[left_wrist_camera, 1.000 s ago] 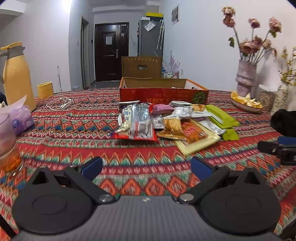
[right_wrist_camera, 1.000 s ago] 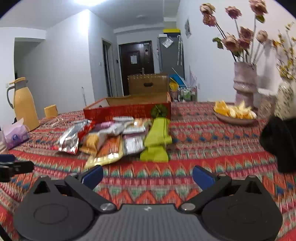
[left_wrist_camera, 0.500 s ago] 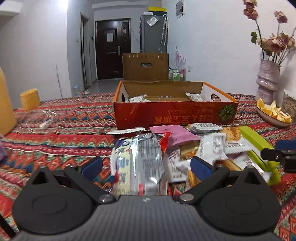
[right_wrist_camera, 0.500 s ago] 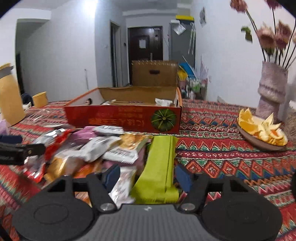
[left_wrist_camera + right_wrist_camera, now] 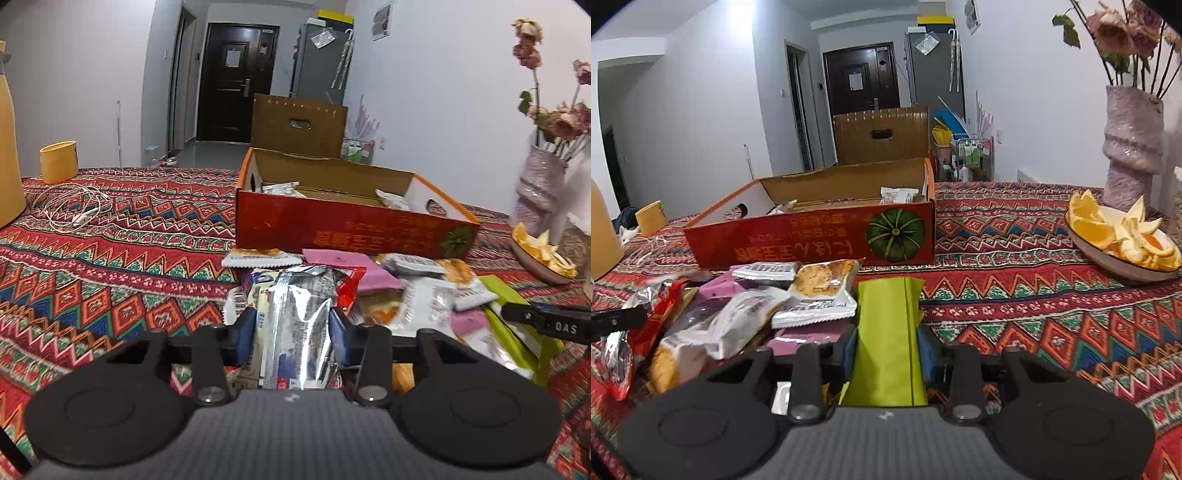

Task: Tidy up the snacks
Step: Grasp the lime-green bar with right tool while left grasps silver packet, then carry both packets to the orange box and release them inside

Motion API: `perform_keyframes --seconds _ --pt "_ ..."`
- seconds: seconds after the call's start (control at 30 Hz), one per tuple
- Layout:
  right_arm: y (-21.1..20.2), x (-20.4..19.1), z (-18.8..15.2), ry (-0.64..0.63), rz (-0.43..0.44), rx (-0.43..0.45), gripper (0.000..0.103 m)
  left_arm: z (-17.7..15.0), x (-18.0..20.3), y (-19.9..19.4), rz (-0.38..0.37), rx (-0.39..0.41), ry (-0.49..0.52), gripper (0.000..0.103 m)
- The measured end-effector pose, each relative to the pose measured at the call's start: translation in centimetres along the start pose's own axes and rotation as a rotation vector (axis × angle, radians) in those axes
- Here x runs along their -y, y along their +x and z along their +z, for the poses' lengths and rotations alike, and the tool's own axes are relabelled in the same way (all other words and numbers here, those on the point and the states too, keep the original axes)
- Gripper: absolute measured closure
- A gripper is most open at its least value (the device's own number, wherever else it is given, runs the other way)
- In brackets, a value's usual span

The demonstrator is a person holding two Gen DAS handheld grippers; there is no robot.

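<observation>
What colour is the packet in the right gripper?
Lime green packet, clearest in the right wrist view.

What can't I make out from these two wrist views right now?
- Red box contents: its front wall hides most in both views.
- Green packet, near end: right view, covered by the right gripper.
- Silver packet, lower edge: left view, behind the left gripper.
- Packet print: too small.

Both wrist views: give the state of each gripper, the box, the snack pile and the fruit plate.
left gripper: shut on silver packet
right gripper: shut on green packet
red box: open, a few packets inside
snack pile: loose on tablecloth, outside box
fruit plate: holding cut orange pieces
</observation>
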State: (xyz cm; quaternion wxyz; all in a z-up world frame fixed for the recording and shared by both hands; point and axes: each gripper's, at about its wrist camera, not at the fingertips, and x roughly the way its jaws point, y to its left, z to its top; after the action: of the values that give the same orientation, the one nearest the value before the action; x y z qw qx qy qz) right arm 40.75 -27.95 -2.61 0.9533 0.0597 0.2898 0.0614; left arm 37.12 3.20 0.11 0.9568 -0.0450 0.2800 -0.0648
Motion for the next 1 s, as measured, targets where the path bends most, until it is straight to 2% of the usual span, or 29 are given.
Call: perform_keyframes --seconds 0.17,0.3,0.4,0.57,0.8,1.0 --pt "-4.8 -0.7 -1.6 -0.014 -0.020 0.039 0.070 -2.1 0.0 -5.2 -0.029 0.004 -0.040 0.068" --pt "-8.9 -1.3 -4.0 0.007 0.010 0.039 0.070 -4.3 0.2 -9.0 -0.021 0.002 -0.057 0.068" --pt "-10.9 -2.3 -6.2 -0.017 0.045 0.007 0.070 -5.8 0.8 -10.8 -0.038 -0.056 -0.056 0.068" --pt "-12.6 -3.6 -8.8 -0.037 0.070 -0.052 0.070 -7.4 1.7 -13.1 -0.048 -0.066 -0.037 0.068" --pt "-15.8 -4.6 -9.6 -0.046 0.095 -0.011 0.070 -7.8 1.9 -15.9 -0.039 -0.017 -0.040 0.068" --pt "-18.0 -4.7 -9.4 -0.043 0.100 0.043 0.070 -7.5 2.2 -17.3 -0.059 0.012 -0.036 0.068"
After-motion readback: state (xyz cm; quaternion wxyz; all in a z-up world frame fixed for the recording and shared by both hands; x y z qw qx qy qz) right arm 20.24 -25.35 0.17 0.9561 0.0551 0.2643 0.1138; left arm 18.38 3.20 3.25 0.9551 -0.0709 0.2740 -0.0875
